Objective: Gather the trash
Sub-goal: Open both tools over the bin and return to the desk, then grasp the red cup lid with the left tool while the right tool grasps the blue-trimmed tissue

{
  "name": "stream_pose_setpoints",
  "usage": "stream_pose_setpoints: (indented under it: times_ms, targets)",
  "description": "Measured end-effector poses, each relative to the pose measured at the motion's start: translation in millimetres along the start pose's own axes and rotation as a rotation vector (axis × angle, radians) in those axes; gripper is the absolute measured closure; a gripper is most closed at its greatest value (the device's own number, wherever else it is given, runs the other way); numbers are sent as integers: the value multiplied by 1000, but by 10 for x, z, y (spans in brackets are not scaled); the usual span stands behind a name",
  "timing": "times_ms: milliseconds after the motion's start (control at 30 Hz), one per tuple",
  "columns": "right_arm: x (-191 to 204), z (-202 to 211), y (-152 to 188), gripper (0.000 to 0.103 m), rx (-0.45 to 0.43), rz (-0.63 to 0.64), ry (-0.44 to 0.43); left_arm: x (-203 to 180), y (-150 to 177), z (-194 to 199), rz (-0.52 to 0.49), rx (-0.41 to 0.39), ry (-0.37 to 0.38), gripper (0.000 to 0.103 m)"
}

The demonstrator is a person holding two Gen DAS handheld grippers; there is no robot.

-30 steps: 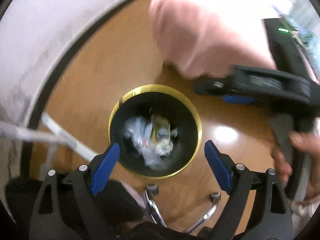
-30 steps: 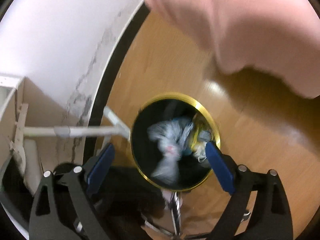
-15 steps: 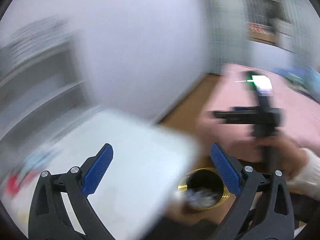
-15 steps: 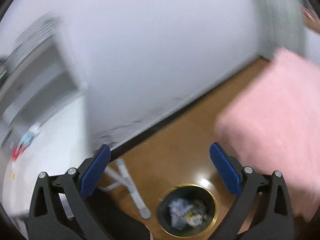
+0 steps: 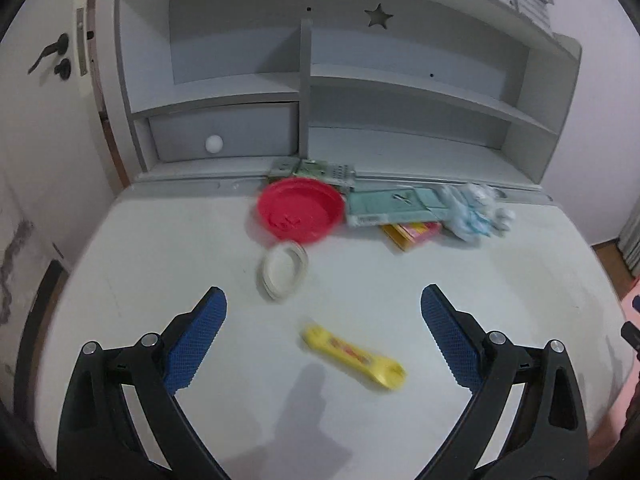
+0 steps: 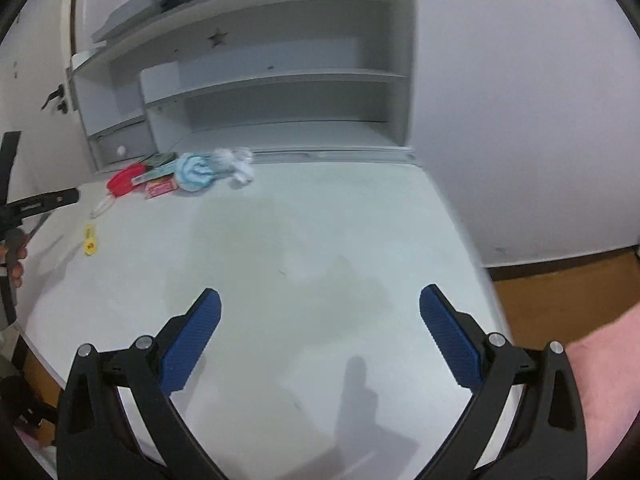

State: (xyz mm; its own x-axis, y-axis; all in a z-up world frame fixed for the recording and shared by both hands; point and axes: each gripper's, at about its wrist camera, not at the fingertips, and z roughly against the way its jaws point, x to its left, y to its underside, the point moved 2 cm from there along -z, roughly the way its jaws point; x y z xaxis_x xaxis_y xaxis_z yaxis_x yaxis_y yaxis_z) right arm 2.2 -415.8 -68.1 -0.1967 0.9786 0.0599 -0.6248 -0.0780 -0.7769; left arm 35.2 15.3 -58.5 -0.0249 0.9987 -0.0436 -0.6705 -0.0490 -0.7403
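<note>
We find no text that can be read in either view. The yellow wrapper [image 5: 354,358] on the white desk [image 5: 160,248] bears red print along its length, but the blur leaves it illegible; in the right wrist view we see only a red spot on it. The red lid [image 5: 301,209] carries raised marks near its front edge that we cannot make out. The green booklet [image 5: 390,205] has a pale strip with dark marks on its lower edge, too small to read. The pink and yellow box [image 5: 412,233] shows print we cannot resolve. The one clear sign is a star-shaped cutout [image 5: 378,16] in the back panel of the shelf unit [image 5: 400,88].
</note>
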Motion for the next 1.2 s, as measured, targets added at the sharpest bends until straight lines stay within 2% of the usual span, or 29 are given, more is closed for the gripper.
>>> stream_pose_setpoints:
  times_ms: [100,267,500,667,833,1000,1033,1067,1133,1200]
  targets:
    - [210,-255,-144,7,29,-8,-71,148,-106,-179,32,25,26,8]
    - [695,-696,-529,7,56,39,-184,299,-157,-490,53,75,24,8]
    - [1329,-1229,-969,7,62,159,-245,378,-399,-921,8,137,51,8]
    - [1562,-1577,-1157,7,100,174,-284,309,-562,-1200,-44,165,78,8]
    - [1721,-1822,-1236,12,132,231,-264,221,-627,-1429,-80,190,93,8]
    - [1739,-1991,-1195,30,183,254,-260,243,-630,-1560,-90,196,80,8]
    - [1727,-2005,-1186,41,190,249,-266,242,-628,-1569,-99,188,74,11]
    - [1714,-2037,-1176,56,201,241,-276,217,-625,-1562,-115,182,63,23]
    - [1673,-2075,-1158,71,217,210,-294,190,-623,-1525,-131,173,77,24]
    - [1625,-2056,-1156,76,214,179,-305,199,-618,-1481,-101,172,112,24]
